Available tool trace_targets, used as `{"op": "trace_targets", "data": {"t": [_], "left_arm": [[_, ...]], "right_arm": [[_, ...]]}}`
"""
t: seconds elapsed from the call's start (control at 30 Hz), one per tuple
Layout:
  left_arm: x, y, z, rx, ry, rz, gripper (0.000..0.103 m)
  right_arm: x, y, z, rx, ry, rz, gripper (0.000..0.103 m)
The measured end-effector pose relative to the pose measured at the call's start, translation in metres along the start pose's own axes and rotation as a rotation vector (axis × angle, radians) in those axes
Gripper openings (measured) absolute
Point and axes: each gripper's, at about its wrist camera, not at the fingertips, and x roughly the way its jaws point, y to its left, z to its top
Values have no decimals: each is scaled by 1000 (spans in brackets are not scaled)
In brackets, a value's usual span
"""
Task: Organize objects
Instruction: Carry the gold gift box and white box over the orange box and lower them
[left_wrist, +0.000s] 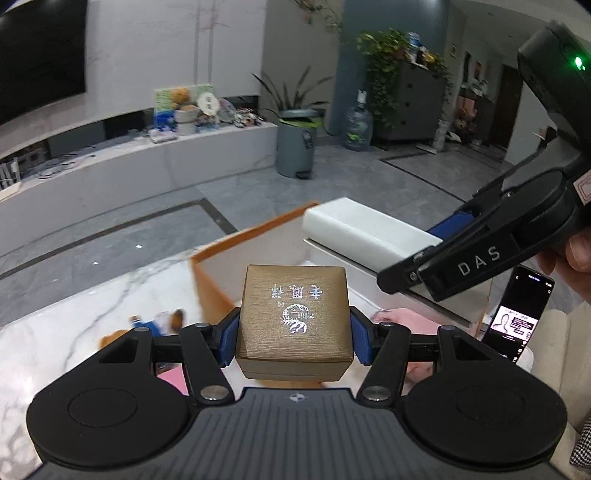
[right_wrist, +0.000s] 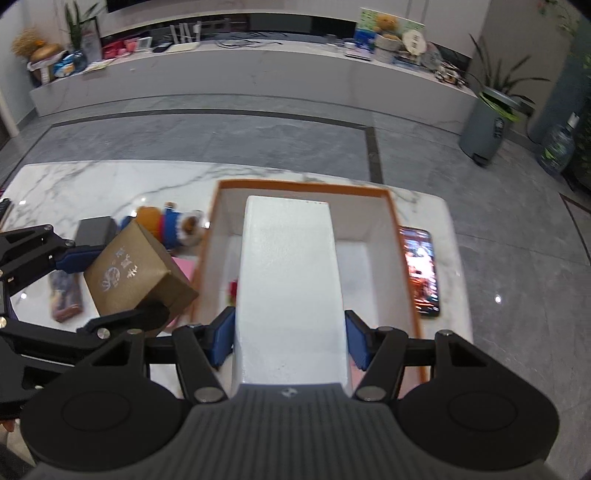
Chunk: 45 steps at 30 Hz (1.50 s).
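Both tongs loaded, both carried above the desk (right_wrist: 110, 177), nothing set down yet.

Left tongs (left_wrist: 293, 334) clamped on a small gold box (left_wrist: 293, 317), blue pads pressing its two sides, lid with silver print facing up. In the right wrist view the same gold box (right_wrist: 136, 273) hangs tilted, just left of the orange tray, over a pink sheet (right_wrist: 183, 266) near the desk's front edge.

Right tongs (right_wrist: 290, 339) clamped on a long white box (right_wrist: 290, 280), pads on its long sides, far end pointing into the orange-rimmed tray (right_wrist: 303, 184). White box is above the tray's middle, not resting; cannot tell how close it is to the floor of the tray. Something small and red (right_wrist: 232, 288) lies inside the tray by its left wall, half hidden by the white box.

Loose on the desk: plush bear (right_wrist: 170, 225) and a dark grey box (right_wrist: 95, 230) left of the tray, a dark flat packet (right_wrist: 66, 297) toward the front-left, a lit phone (right_wrist: 421, 271) along the right edge.

Step, as I read it: carry phase, packing boxes into the tray. Next move likely calls for lowering the white box flat inside the tray walls, keeping it off the red item, then releasing. Gold box needs levelling and a free spot beside it; left side of the tray looks tight. The two tongs are close, so risk of a bump.
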Motion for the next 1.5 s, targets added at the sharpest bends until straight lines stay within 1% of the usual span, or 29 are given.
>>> {"op": "trace_targets", "data": {"t": [0.1, 0.17, 0.3, 0.37, 0.47, 0.53, 0.63, 0.83, 1.1, 1.27, 1.5], "left_arm": [[17, -8, 3, 20, 25, -16, 68], [28, -11, 5, 37, 41, -13, 68], [40, -20, 7, 57, 64, -16, 68], [49, -21, 8, 66, 76, -19, 68], [62, -23, 6, 81, 100, -6, 68], [69, -24, 6, 89, 115, 2, 68], [80, -24, 3, 97, 137, 4, 68], [94, -22, -3, 79, 165, -10, 68], [103, -18, -7, 77, 187, -14, 68], [104, -18, -6, 89, 190, -6, 68], [107, -30, -11, 175, 200, 38, 68]], "right_arm": [[7, -14, -1, 17, 9, -17, 63], [14, -21, 0, 31, 17, -22, 63], [33, -29, 0, 46, 38, -38, 63], [42, -35, 1, 41, 44, -44, 63], [52, -41, 3, 21, 46, -26, 63], [60, -44, 6, 9, 55, -31, 63], [75, -46, 9, -20, 70, -46, 63], [104, -44, 14, -65, 93, -62, 63], [147, -42, 17, -94, 161, -84, 63], [157, -41, 24, -100, 136, -73, 63], [168, -33, 29, -134, 109, -99, 63]]}}
